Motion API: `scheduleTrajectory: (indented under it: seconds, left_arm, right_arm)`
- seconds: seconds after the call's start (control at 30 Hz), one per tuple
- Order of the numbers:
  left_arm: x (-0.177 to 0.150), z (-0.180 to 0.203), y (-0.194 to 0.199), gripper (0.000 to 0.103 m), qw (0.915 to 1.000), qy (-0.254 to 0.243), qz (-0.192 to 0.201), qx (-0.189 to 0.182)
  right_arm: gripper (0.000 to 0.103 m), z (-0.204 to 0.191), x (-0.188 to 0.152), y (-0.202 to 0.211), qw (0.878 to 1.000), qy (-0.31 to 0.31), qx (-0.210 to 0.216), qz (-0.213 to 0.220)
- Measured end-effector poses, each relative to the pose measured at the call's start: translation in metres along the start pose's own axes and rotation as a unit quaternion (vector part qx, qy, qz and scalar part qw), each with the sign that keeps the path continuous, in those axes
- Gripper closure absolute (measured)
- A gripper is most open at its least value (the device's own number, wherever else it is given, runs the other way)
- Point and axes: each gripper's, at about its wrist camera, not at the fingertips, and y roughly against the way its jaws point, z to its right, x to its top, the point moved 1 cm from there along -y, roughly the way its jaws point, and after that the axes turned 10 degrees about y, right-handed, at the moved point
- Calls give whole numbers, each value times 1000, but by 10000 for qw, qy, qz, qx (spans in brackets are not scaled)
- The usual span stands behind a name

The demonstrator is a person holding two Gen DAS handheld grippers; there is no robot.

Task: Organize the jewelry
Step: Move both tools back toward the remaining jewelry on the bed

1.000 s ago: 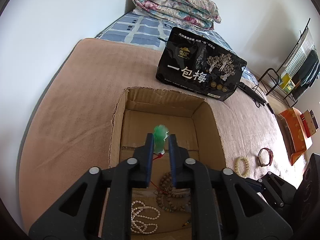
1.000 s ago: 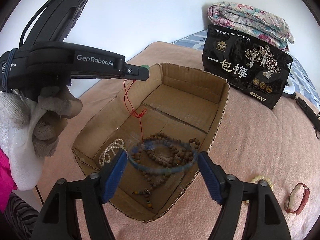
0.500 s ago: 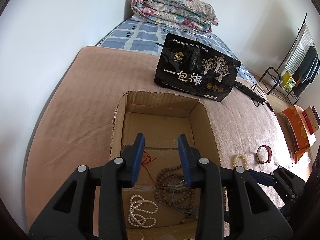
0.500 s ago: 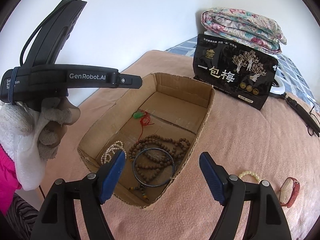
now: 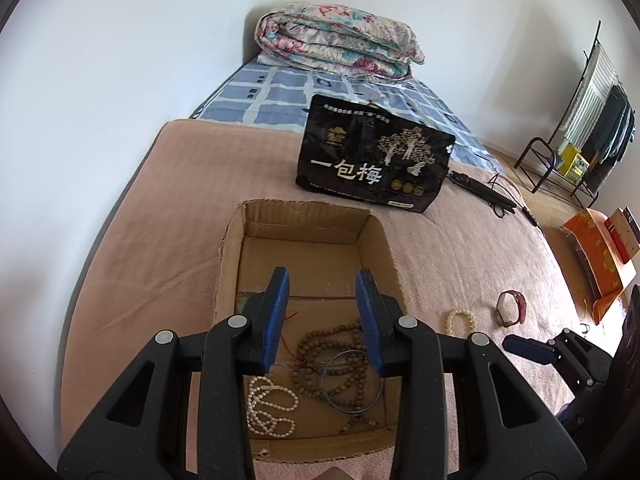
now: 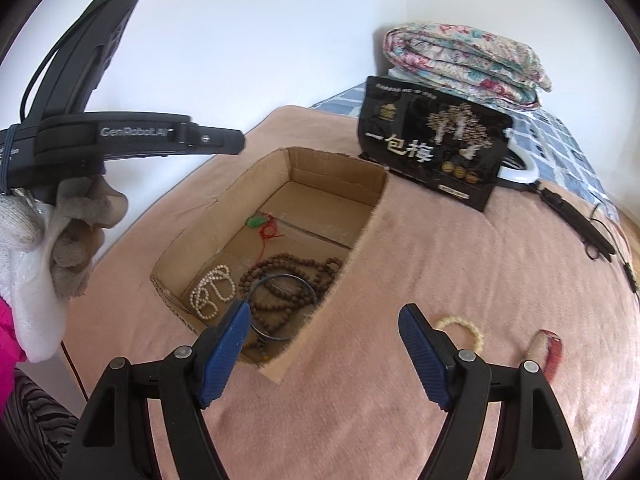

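Two bracelets are still out on the bed: a pale bead bracelet (image 6: 462, 326) and a red bracelet (image 6: 546, 354), both lying on the pink blanket (image 6: 440, 260) near the cardboard box (image 6: 340, 164). The box has no lid, so things can be dropped straight in. Inside it lie a brown bead necklace (image 6: 288, 280), a white pearl string (image 6: 212, 290), a thin blue bangle (image 6: 280, 304) and a green pendant (image 6: 256, 222) on red cord. The left gripper (image 5: 322, 316) hangs over the box, fingers parted with nothing in them. The right gripper (image 6: 324, 352) has its fingers spread wide and bare beside the pale bracelet, probably next to be picked up.
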Motion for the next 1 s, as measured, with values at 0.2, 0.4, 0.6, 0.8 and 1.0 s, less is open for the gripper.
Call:
scheduleTrajectory:
  seconds: [0.2,0.4,0.6,0.8,1.0]
  left_arm:
    - [-11,29,10,69,9996,-228,12,-147]
    - [-25,63,13,69,9982,-468,-56,-359]
    - [-44,91,7,69,9963,-584,-220,-585]
    - [-65,116,-5,69,9936,-751,-444,-711]
    - [-86,135,-21,69,9910,-853,-683,-769]
  right_arm:
    - [21,25,-15,26,9995,-237,-189,92]
    - [17,59,-30,58,9970,-542,-496,228]
    - [17,105,-52,83,9912,-971,-860,278]
    - [14,148,-75,105,9833,-1384,-1150,290]
    - [14,179,-104,120,9771,-1632,-1354,173]
